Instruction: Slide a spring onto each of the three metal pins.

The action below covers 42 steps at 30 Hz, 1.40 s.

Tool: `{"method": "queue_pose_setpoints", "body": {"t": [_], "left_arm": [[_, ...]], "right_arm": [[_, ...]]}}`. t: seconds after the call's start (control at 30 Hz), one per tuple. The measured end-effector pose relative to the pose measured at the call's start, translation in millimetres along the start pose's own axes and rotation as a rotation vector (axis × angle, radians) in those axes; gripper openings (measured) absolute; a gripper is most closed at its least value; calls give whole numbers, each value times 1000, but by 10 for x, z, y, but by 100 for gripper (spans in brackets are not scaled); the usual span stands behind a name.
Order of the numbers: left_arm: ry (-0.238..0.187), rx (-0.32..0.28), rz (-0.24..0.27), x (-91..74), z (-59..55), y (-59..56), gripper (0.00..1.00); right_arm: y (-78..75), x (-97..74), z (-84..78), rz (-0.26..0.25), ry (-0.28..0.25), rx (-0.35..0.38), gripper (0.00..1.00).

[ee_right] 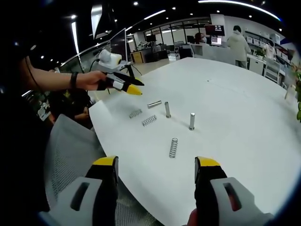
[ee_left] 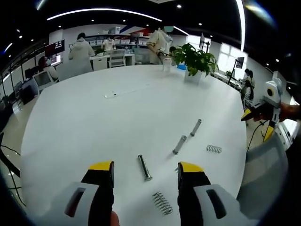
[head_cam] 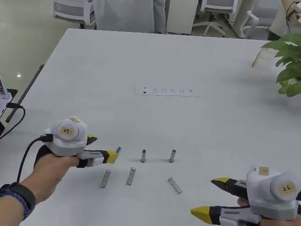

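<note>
Three springs (head_cam: 131, 175) beside pins (head_cam: 143, 156)

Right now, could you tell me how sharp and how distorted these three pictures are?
Head view: sharp, evenly lit, table edges straight. Left gripper view: fisheye curves the table rim, ceiling lights streak. Right gripper view: same curving, pins look crisp.

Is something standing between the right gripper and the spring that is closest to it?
No, nothing visible does. In the right gripper view the nearest spring lies on bare table just ahead of the right gripper, whose jaws are open. The nearest upright pin stands beyond the spring, not in front of it.
</note>
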<state>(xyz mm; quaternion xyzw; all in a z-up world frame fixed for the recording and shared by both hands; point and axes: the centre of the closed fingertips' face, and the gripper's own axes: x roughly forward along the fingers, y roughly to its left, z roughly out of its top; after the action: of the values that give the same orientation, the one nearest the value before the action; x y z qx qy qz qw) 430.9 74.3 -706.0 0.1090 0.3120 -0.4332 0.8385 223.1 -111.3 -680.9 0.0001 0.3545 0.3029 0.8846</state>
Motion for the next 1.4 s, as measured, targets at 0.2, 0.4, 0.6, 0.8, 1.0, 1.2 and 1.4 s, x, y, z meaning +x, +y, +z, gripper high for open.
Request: {"method": "queue_pose_setpoints", "body": {"t": [0.2, 0.4, 0.6, 0.8, 1.0, 1.2, 1.4], "left_arm": [[26, -9, 28, 162, -56, 69, 43], [38, -39, 30, 308, -95, 70, 40], [53, -54, 23, 425, -138, 27, 36], [70, -49, 20, 528, -180, -5, 31], [86, -56, 29, 602, -228, 4, 26], [101, -53, 28, 674, -270, 17, 20], [119, -55, 35, 702, -298, 8, 14]], "right_arm": [[-22, 2, -52, -6, 7, 12, 64], [-26, 8, -64, -7, 10, 16, 64], [-23, 13, -64, -5, 12, 17, 64], [-20, 15, -78, -5, 17, 23, 64], [-30, 5, -95, -9, 15, 31, 64], [-36, -4, -116, -9, 16, 36, 64], [-42, -2, -122, -7, 17, 36, 64]]}}
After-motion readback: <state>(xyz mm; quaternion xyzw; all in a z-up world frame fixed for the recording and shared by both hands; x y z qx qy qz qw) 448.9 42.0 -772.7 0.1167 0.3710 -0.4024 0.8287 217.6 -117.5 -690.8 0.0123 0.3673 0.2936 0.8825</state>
